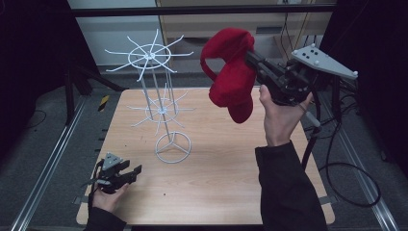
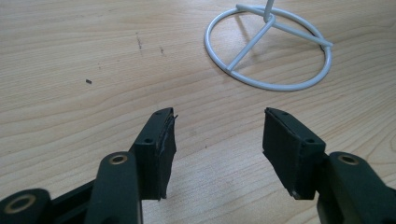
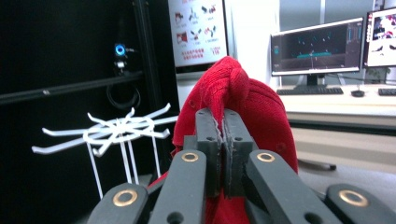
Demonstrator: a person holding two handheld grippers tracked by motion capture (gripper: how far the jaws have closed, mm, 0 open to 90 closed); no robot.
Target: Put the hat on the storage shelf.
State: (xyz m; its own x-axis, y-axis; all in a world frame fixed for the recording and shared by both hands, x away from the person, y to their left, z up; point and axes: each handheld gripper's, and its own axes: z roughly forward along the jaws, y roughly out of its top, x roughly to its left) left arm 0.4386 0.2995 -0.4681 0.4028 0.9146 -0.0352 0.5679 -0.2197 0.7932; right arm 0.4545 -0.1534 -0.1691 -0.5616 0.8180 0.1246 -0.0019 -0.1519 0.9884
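Held high at upper right of the high view: red knit hat, pinched flat in the closed jaws of the right gripper, well above the wooden table. Hanging beside the white wire rack, apart from its prongs. Resting at lower left: left gripper, jaws spread wide, holding nothing. No legible writing on hat or rack; wall poster too blurred to read.

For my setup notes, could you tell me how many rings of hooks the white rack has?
2: the top ring crowns the rack, level with the red cloth in the right gripper; the lower ring sits halfway down the pole.
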